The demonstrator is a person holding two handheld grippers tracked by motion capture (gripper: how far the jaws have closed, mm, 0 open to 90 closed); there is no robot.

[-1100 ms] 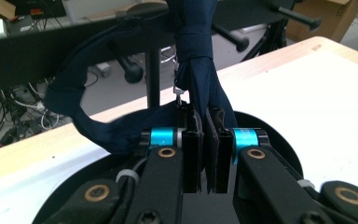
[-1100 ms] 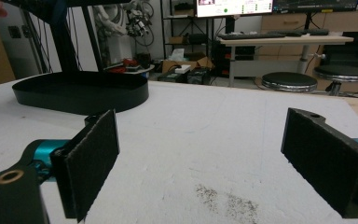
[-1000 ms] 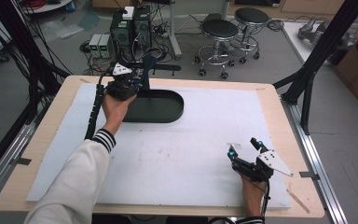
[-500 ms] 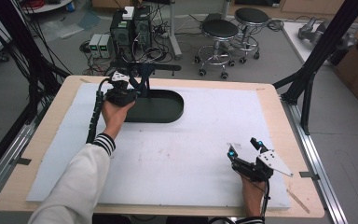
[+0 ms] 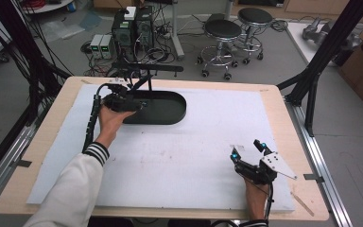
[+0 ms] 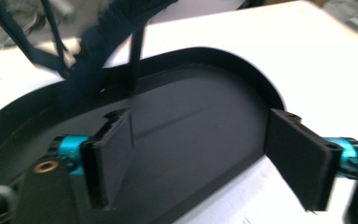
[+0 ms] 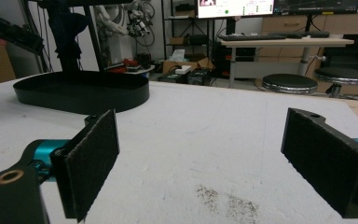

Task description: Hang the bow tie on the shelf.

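A black oval tray point(image 5: 170, 113) lies at the back left of the white mat. A thin black stand point(image 5: 144, 81) with a horizontal bar rises from its left end. My left gripper point(image 5: 136, 103) hovers over that end, open, nothing between its pads. In the left gripper view the jaws point(image 6: 198, 140) frame the tray's floor point(image 6: 191, 107), with the stand's rod point(image 6: 133, 51) and a blurred dark hanging mass point(image 6: 93, 51) just beyond. My right gripper point(image 5: 247, 149) rests near the front right, open and empty; its own view point(image 7: 200, 135) looks across the mat to the tray point(image 7: 84, 93).
The white mat point(image 5: 208, 142) covers most of the wooden table point(image 5: 52, 123). Black frame posts point(image 5: 312, 80) stand at the table's corners. Beyond the far edge are stools point(image 5: 222, 33) and electronics boxes point(image 5: 132, 26) on the floor.
My left gripper has drawn back toward the person and sunk lower over the tray's left end. The right gripper has stayed put.
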